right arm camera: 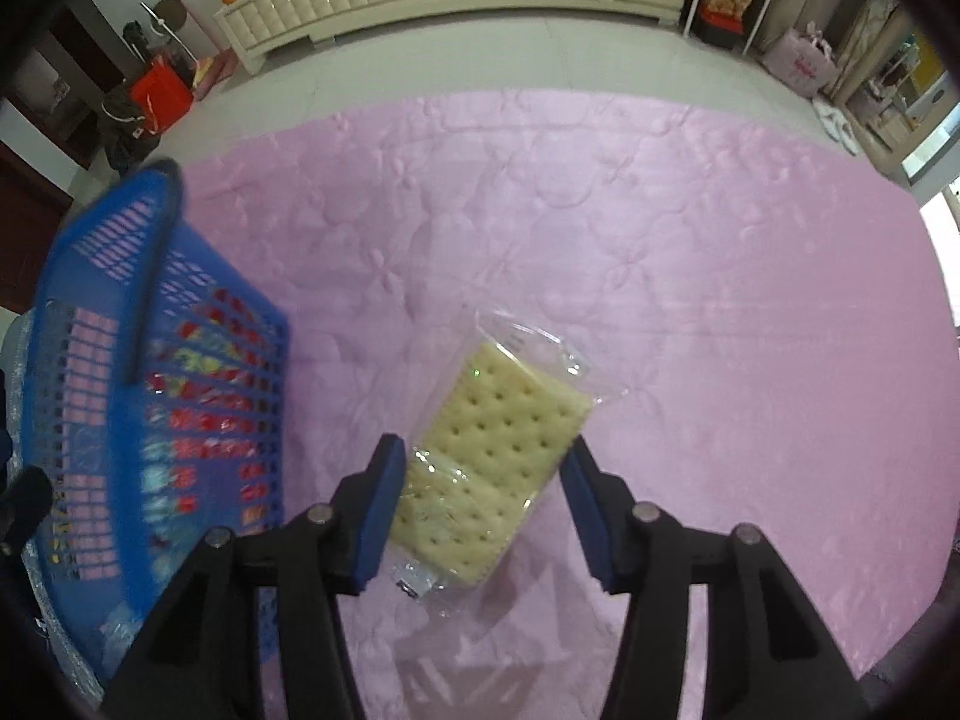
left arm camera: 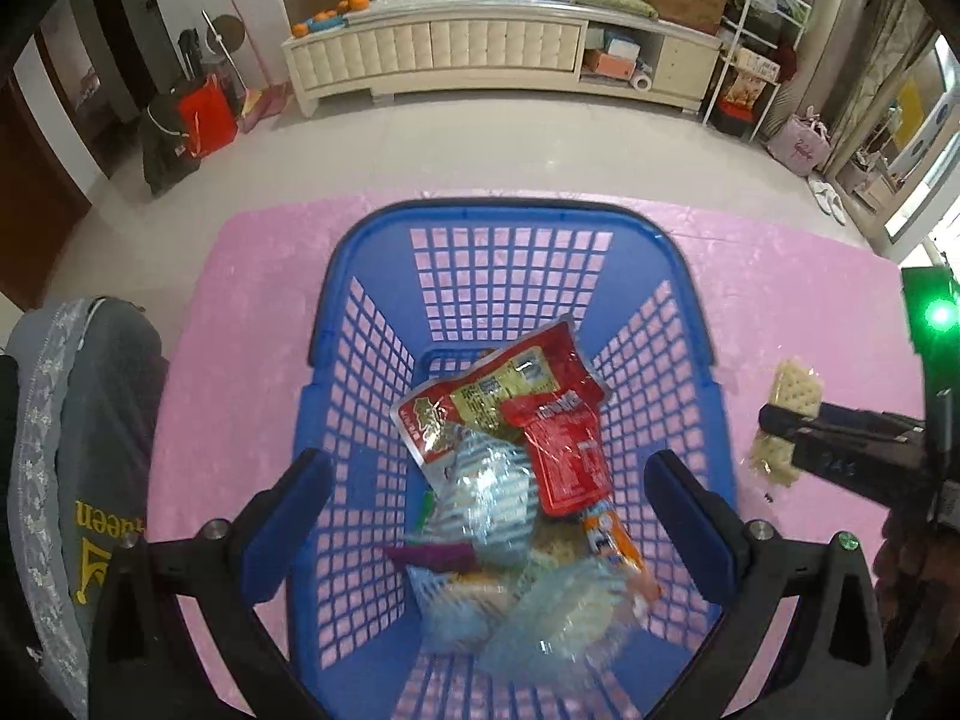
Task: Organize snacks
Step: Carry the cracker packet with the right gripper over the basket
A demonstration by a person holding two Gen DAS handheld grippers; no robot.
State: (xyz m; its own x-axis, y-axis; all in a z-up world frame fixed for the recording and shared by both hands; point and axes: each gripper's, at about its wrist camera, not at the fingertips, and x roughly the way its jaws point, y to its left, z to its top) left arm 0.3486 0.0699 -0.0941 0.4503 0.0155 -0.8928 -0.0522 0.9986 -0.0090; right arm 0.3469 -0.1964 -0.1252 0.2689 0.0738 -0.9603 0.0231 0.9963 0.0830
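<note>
Pink quilted table cover (right arm camera: pixel 600 228) in a living room, blue basket (left arm camera: pixel 384 276) of snack packets (left arm camera: pixel 540 414) under the left gripper (left arm camera: pixel 501 492) with jaws spread and empty, right gripper (right arm camera: pixel 480 504) clamping a clear-wrapped cracker pack (right arm camera: pixel 498 450) by its sides, just right of the basket.

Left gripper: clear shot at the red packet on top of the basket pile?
Probably yes. The left gripper hangs open over the blue basket, and the red packet lies on top of the pile with nothing covering it. The right gripper is off to the side, around the cracker pack.
</note>
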